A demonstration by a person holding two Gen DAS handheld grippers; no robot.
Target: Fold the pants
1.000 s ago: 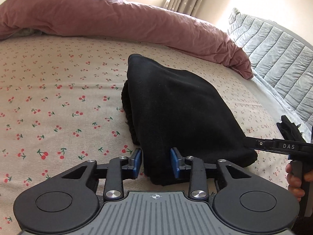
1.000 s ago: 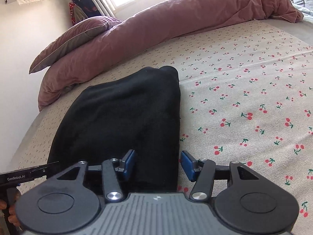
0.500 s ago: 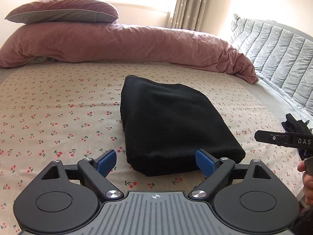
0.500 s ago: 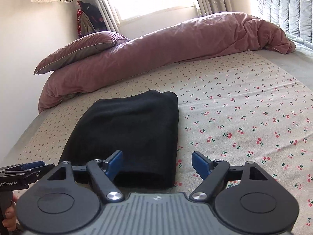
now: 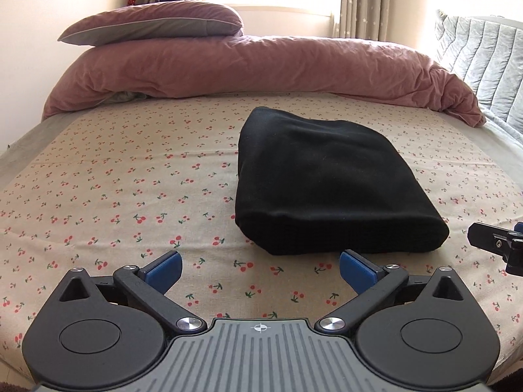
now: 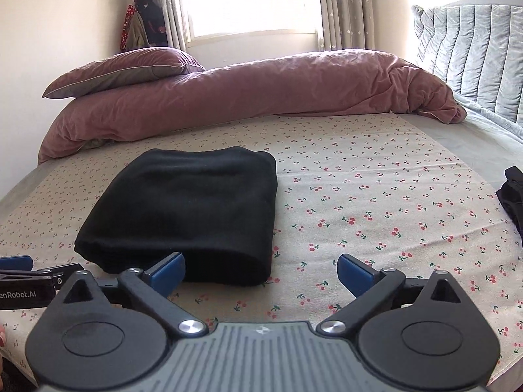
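- The pants [image 5: 330, 183] lie on the bed [image 5: 98, 196] as a compact, squared black bundle, near its front edge; the folding looks done, with at most some tidying left.
- Left tongs [image 5: 260, 266] and right tongs [image 6: 261, 269] are both released, spread wide, nothing between them; their jaws have just been opening.
- A second ago each pair was narrow at the bundle's near edge; now both sit back from it, over bare sheet, and more of the room shows.
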